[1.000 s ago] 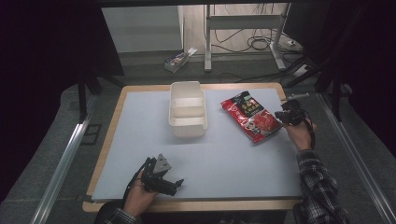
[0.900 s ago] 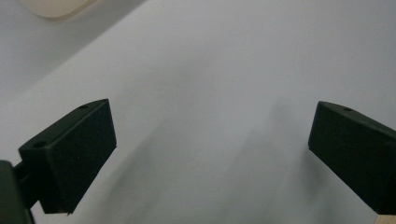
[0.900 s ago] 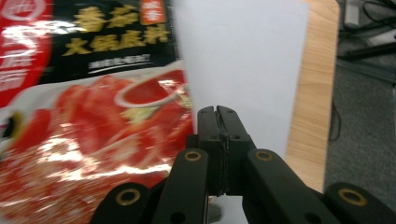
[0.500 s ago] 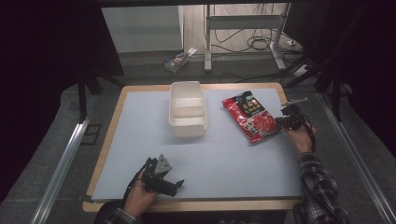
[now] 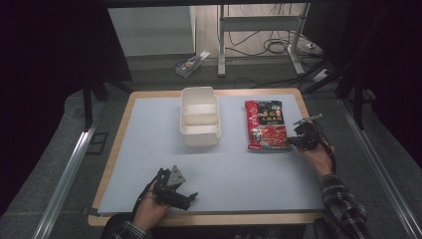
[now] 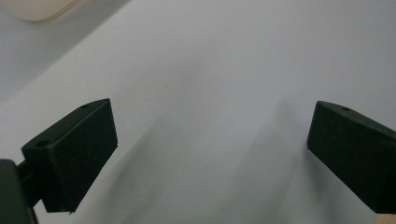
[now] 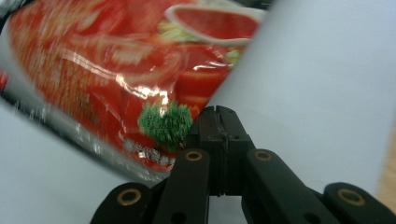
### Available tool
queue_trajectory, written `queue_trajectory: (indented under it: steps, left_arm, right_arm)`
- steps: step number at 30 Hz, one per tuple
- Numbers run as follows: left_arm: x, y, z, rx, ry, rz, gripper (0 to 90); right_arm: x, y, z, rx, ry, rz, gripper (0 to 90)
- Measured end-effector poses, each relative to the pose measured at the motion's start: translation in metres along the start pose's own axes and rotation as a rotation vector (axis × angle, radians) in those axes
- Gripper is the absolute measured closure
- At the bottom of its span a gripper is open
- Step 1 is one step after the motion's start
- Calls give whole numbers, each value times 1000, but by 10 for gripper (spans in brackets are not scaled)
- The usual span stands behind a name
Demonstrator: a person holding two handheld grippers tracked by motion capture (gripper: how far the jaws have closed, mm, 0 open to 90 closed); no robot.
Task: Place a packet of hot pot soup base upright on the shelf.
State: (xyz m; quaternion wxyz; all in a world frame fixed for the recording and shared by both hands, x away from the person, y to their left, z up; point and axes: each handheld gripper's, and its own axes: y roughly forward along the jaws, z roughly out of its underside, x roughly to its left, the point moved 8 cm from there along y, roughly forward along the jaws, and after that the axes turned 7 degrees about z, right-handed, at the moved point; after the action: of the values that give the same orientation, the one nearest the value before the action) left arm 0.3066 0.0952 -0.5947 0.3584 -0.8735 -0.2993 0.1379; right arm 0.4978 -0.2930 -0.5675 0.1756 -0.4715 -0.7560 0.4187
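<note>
right gripper (image 5: 294, 141) fingers pinch the near-right corner of the glossy red noodle packet (image 5: 265, 125), its long axis running away; left gripper (image 5: 186, 198) fingers spread, far off.

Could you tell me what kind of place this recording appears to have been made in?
Probably a lab or workshop data-collection station, not a home: a wood-edged table with a pale mat, dark curtains at both sides, metal floor rails, and loose cables under a metal stand behind.
</note>
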Motion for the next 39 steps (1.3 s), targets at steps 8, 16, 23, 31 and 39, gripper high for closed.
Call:
queue_trajectory:
  steps: [8,16,23,31,39]
  left_arm:
    - [-1,1,-1,-1,4,2,17]
    - [-1,0,-1,-1,5,1,17]
    - [-1,0,-1,-2,5,5,17]
    - [0,0,-1,-3,1,4,18]
    - [0,-1,0,-5,3,8,18]
  right_arm:
    - [45,-2,-3,-1,-110,-44,890]
    - [89,1,-19,-13,-231,-105,888]
    - [50,-15,-29,-79,-77,-80,886]
    - [31,7,-71,-132,-4,-60,852]
    - [42,50,-139,-152,-65,-16,862]
